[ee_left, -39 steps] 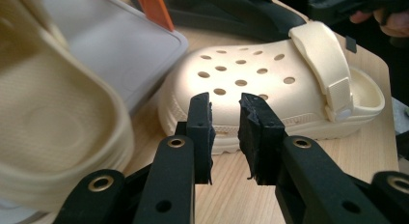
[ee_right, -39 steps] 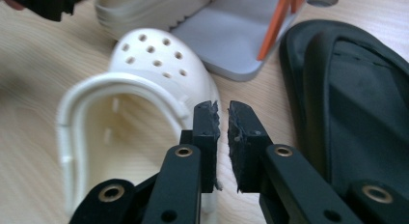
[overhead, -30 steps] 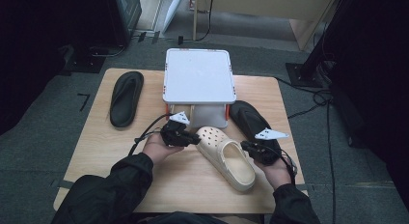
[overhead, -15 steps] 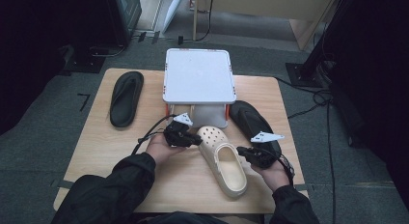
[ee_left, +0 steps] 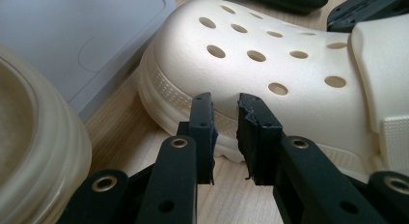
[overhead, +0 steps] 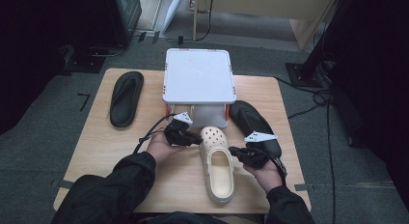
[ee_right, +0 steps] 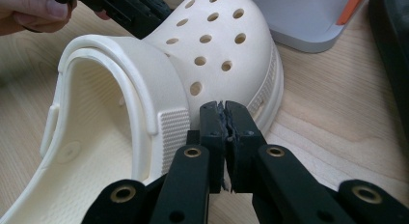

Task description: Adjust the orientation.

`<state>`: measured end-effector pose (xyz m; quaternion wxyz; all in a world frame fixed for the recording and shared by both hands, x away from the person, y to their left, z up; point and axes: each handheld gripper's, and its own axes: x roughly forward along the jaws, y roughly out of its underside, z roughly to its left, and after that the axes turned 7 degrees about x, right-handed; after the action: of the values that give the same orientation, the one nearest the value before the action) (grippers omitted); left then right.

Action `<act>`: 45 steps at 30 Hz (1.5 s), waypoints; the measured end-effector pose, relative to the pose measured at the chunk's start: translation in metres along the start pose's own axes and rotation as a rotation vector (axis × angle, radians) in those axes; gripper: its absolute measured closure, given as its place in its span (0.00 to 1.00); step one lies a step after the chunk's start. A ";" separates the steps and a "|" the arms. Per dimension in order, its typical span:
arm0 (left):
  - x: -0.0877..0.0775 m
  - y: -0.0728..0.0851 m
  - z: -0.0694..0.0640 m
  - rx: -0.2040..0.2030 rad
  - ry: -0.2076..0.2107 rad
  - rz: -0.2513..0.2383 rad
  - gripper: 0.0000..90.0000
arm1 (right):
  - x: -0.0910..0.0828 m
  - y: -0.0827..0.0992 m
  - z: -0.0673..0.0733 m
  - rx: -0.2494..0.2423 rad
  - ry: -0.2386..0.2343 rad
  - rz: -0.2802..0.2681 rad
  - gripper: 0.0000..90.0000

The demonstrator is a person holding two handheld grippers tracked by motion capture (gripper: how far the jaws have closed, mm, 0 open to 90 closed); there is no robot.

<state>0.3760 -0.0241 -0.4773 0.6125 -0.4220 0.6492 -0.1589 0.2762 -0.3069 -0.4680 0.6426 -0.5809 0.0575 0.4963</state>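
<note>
Cream perforated foam clog [overhead: 216,162], lower centre, long axis toe-up; left gripper [overhead: 193,136] slightly parted, empty, beside its toe; right gripper [overhead: 237,152] shut, empty, against its side.

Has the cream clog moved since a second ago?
Yes. The cream clog has swung its heel toward the table's near edge, now toe-on to the white box.
</note>
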 end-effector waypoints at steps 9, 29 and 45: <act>0.001 0.000 0.002 -0.020 0.006 -0.015 0.85 | 0.003 -0.001 -0.003 0.014 -0.020 0.000 0.94; -0.043 -0.019 -0.001 -0.016 0.009 -0.102 0.66 | -0.025 -0.023 0.017 -0.040 -0.080 -0.142 0.71; -0.091 -0.023 -0.003 0.012 -0.022 -0.139 0.58 | -0.017 -0.017 0.039 -0.110 -0.173 -0.099 0.59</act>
<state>0.3716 0.0288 -0.3999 0.6095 -0.4642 0.6107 -0.2002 0.2598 -0.2820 -0.4333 0.6358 -0.5726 -0.0543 0.5147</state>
